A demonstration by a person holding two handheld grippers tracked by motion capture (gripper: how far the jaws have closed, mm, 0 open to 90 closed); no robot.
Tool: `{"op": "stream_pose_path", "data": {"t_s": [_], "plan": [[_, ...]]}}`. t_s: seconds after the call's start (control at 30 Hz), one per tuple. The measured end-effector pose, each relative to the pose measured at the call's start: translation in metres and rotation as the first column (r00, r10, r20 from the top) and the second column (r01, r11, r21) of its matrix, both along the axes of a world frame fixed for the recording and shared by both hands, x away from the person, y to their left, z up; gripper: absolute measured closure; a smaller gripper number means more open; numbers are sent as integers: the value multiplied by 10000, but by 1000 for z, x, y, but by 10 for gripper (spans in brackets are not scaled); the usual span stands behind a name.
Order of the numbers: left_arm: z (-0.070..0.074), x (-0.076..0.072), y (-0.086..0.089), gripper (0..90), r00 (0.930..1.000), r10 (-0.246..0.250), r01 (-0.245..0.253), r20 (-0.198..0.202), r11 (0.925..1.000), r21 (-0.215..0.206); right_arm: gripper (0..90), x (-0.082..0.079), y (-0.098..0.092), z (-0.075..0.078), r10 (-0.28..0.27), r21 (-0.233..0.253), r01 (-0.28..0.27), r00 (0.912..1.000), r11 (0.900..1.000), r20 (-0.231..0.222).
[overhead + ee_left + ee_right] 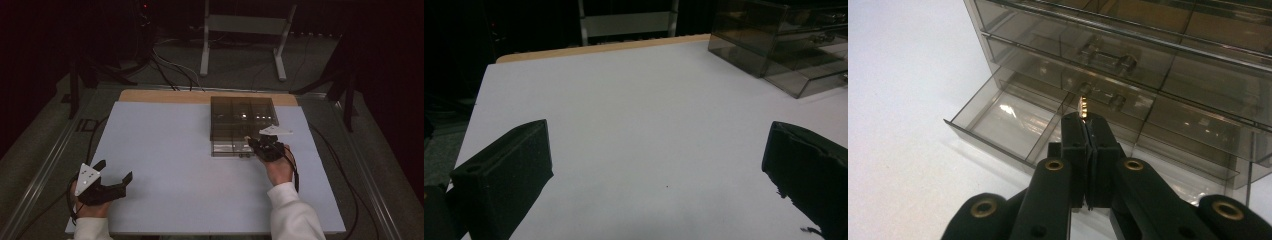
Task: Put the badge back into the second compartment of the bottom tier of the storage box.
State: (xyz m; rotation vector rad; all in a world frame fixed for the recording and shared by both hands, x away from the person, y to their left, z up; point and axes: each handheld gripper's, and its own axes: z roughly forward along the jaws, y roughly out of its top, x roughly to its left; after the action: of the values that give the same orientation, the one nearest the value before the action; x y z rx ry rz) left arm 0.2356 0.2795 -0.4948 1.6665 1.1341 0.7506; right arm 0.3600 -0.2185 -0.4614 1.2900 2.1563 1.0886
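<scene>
A smoky see-through drawer cabinet (242,117) stands on the white table (175,150) at the back right. Its bottom left drawer (998,120) is pulled out, and I cannot make out what lies in it. My right gripper (1088,122) is shut on a small gold ridged piece (1083,106), held just in front of the drawer fronts and above the open drawer. In the high view that gripper (263,144) sits at the cabinet's front right. My left gripper (116,170) rests near the front left of the table, open, with bare table between its fingers (514,160).
The cabinet (784,45) lies far right of the left gripper. A wooden strip (165,96) edges the table's far side. Behind it a white metal stand (245,25) and cables (170,70) are on the floor. Metal rails run along both sides.
</scene>
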Motion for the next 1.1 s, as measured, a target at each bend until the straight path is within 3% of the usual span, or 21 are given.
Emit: {"op": "stream_pose_path", "data": {"t_s": [1.1], "plan": [[-1, 1, 0, 3, 10000, -23, 23, -30, 10000, -19, 891, 11, 7, -9, -7, 392, 21, 9994, 9992, -359]]}}
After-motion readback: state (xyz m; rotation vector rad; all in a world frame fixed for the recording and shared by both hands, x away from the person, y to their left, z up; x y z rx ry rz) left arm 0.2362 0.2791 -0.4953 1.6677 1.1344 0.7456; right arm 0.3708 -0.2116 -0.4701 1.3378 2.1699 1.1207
